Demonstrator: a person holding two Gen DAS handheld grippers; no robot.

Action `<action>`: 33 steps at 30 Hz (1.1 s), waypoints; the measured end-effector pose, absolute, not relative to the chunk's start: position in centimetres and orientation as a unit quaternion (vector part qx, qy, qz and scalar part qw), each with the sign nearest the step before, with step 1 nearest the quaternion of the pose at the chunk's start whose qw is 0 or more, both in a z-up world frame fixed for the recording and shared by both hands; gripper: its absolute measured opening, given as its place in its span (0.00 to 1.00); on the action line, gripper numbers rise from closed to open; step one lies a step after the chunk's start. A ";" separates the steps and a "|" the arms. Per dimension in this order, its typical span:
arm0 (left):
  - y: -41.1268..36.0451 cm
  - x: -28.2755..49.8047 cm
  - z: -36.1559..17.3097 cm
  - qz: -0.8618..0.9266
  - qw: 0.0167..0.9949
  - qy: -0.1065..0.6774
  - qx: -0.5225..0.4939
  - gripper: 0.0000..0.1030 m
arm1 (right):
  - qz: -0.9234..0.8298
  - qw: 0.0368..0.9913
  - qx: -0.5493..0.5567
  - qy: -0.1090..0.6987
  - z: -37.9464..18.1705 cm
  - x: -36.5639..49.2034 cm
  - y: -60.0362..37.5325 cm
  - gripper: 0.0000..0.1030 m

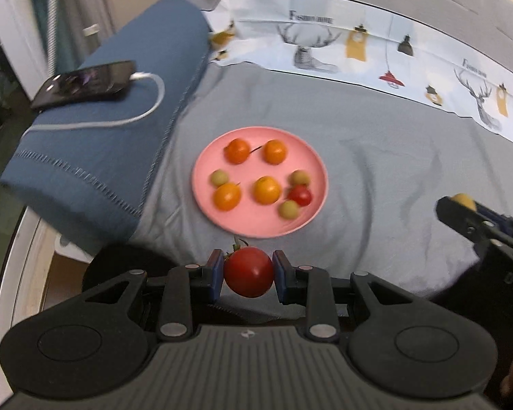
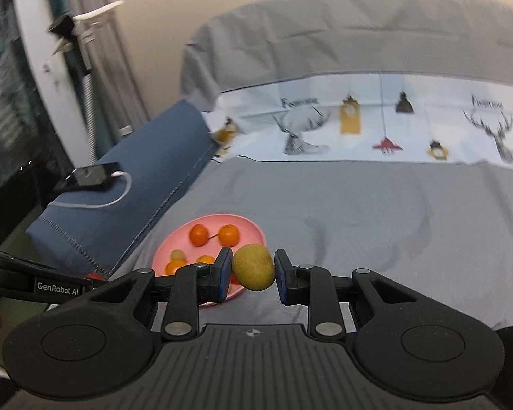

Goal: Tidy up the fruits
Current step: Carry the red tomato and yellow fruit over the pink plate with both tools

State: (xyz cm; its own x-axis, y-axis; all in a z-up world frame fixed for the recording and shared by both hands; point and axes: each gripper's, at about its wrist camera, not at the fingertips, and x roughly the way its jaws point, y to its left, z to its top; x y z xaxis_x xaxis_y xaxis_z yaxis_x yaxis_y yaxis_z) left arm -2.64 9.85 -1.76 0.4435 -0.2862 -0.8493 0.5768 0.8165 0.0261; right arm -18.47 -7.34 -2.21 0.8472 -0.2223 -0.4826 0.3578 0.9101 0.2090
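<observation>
A pink plate [image 1: 253, 220] lies on the grey bedsheet with several orange fruits, three small yellow-green ones and a small red tomato [image 1: 300, 195]. My left gripper [image 1: 248, 273] hovers just before the plate's near rim, shut on a red tomato [image 1: 249, 275] with a green stalk. In the right wrist view my right gripper [image 2: 253, 271] is shut on a yellow-green round fruit [image 2: 253, 266], above the near right part of the plate [image 2: 249, 227]. The right gripper also shows at the right edge of the left wrist view, the yellow fruit [image 1: 465, 201] at its tip.
A blue folded blanket [image 1: 119, 130] lies left of the plate with a black phone [image 1: 85, 83] and its white cable [image 1: 147, 109] on top. A patterned white sheet [image 1: 376, 58] runs across the back. The bed's white edge [image 1: 20, 273] is at the left.
</observation>
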 end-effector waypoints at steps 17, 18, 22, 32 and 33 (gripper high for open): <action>12.4 -2.7 -2.1 -0.276 0.837 0.457 0.116 0.33 | -0.162 0.951 0.087 0.248 -1.6 -18.6 -4.2 0.27; 12.4 -2.6 -2.1 -0.276 0.837 0.458 0.116 0.33 | -0.162 0.951 0.087 0.249 -1.6 -18.6 -4.2 0.27; 12.4 -2.4 -2.3 -0.276 0.836 0.460 0.114 0.33 | -0.165 0.949 0.088 0.254 -1.8 -18.2 -4.2 0.27; 12.3 -1.4 -2.7 -0.272 0.835 0.467 0.108 0.33 | -0.161 0.945 0.087 0.270 -2.4 -17.4 -4.5 0.27; 12.3 -1.2 -2.7 -0.271 0.835 0.467 0.108 0.33 | -0.160 0.945 0.085 0.272 -2.4 -17.2 -4.5 0.27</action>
State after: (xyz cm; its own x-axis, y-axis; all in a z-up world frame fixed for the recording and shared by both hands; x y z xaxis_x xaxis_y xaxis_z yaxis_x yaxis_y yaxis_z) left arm -1.21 12.32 -2.73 0.4168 -0.3512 -0.8384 0.5527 0.8302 -0.0730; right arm -17.21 -4.50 -2.44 0.8009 -0.2566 -0.5411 0.3491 0.9342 0.0738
